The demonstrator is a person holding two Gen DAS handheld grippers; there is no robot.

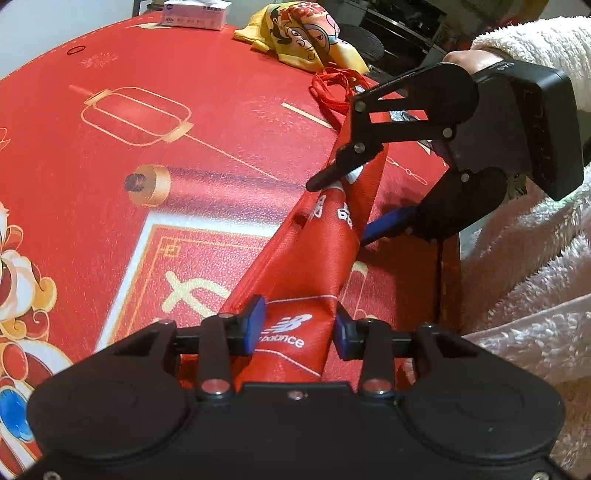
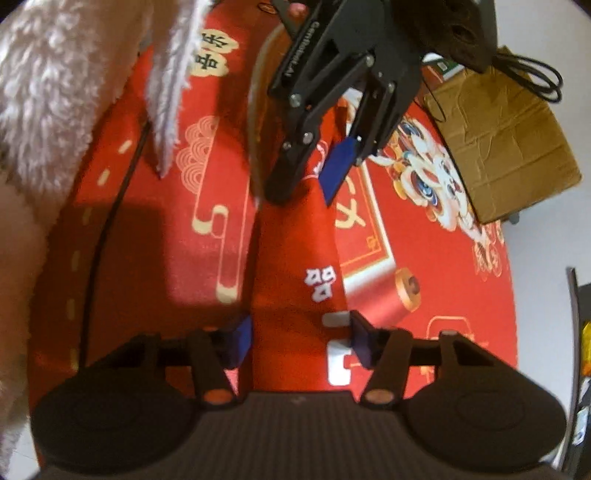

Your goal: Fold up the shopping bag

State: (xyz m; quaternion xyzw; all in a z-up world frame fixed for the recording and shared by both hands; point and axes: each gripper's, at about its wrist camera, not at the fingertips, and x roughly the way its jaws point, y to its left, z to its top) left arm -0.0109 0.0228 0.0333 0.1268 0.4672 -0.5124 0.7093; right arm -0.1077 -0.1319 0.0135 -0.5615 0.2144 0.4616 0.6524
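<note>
Two grippers sit at opposite ends of one long, narrow red shopping bag [image 1: 314, 258], which is folded lengthwise into a strip and lies across a round table covered in a red festive tablecloth [image 1: 147, 129]. The left gripper [image 1: 297, 328] has its blue-padded fingers [image 1: 255, 325] on either side of the bag's end, where a white logo and lettering show. The strip fills the gap between the pads and looks touched on both sides, so the jaws are closed onto the bag rather than spread free of it. From there the strip runs away toward the far right edge of the table, where its red handles [image 1: 328, 88] lie loose on the cloth.

In the left wrist view, the right gripper [image 1: 340, 206] meets the strip partway along, one black finger on top of the fabric and one blue pad beside it. In the right wrist view, the right gripper [image 2: 299, 339] straddles the strip with a pad at each edge. Whether they actually pinch the fabric I cannot tell, as this view is blurred. The bag [image 2: 295, 258] runs forward from there to the left gripper [image 2: 310, 177], which comes down onto it from above.

Beyond the handles lies a crumpled yellow cartoon-print bag [image 1: 303, 37], and a white tissue box [image 1: 195, 14] sits at the far rim. A brown cardboard box [image 2: 506, 140] stands off the table's edge.
</note>
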